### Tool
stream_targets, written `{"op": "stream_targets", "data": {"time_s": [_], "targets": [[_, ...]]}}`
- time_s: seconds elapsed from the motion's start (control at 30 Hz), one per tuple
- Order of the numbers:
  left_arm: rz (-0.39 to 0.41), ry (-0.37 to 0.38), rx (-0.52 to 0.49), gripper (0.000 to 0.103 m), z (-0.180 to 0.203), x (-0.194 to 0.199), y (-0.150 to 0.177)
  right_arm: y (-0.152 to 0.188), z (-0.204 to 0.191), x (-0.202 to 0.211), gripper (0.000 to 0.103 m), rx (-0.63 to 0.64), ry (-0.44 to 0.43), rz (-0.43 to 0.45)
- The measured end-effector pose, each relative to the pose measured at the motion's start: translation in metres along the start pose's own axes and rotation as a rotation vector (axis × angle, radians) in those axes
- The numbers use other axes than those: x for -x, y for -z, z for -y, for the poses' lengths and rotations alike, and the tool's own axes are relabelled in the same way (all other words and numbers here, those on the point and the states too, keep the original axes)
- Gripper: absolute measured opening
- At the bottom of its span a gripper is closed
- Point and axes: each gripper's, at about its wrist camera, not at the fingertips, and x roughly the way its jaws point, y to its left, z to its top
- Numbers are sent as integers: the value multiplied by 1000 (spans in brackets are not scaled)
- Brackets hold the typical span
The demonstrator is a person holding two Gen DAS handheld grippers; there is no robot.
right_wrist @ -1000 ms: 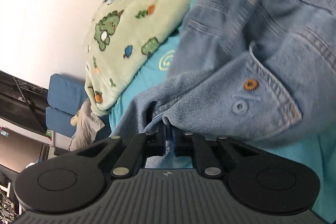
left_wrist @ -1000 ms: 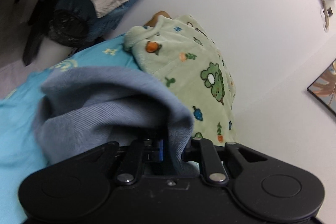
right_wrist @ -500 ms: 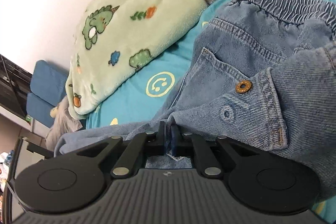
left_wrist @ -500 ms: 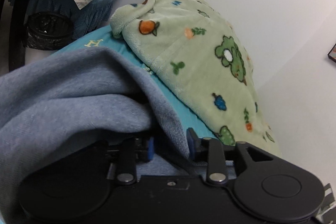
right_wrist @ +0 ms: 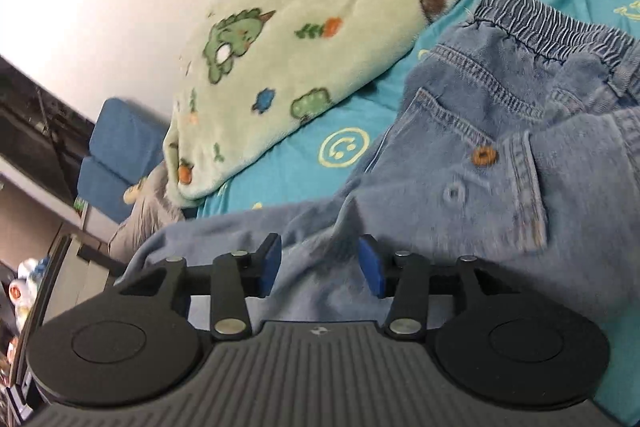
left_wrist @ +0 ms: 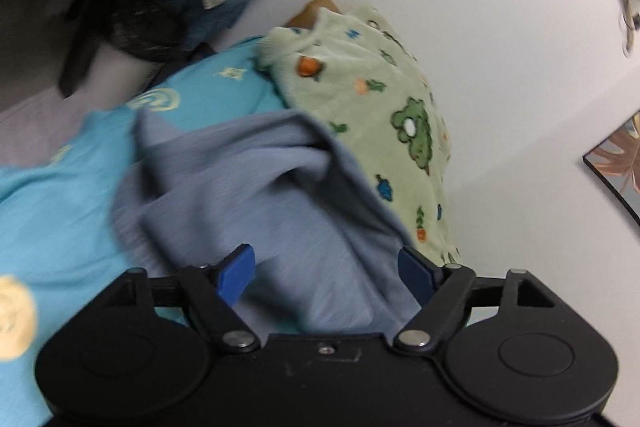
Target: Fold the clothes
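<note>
Denim is lying directly in front of both tools: the jeans [right_wrist: 500, 155] are resting folded on the turquoise bed sheet [right_wrist: 304, 167], just beside the green dinosaur blanket [right_wrist: 280, 39]. The right gripper [right_wrist: 319, 263] has just been opening, and its blue pads are standing apart with cloth between them, not pressing it. The left gripper [left_wrist: 326, 273] has just been opening too, spread wide over the paler fabric. The waistband [right_wrist: 540, 27] is pointing away from the right gripper, so I am judging the right hand nearer for the next fold.
</note>
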Motion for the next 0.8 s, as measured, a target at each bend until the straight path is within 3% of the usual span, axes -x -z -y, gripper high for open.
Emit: {"op": "stream_targets", "data": {"time_s": [0.13,0.37,0.43,0.57,0.67,0.73,0.8], "targets": [[0,-22,102,76,-27,-1,6,18,-10,6,49,-15,-39,-45],[-6,26,328,76,-69,-25,9,33,-25,-18,69,-76,-119,-133],[-13,42,348,76,-71,-34,7,32,-25,-28,75,-100,-123,-149],[-20,58,334,72,-71,-51,0,23,-15,-46,76,-184,-111,-164],[-18,50,325,56,-75,-62,-3,15,-5,-54,77,-235,-93,-158],[-14,43,322,36,-77,-64,-1,11,5,-59,77,-274,-77,-159],[-7,38,301,24,-76,-64,0,12,17,-63,76,-334,-93,-160]]}}
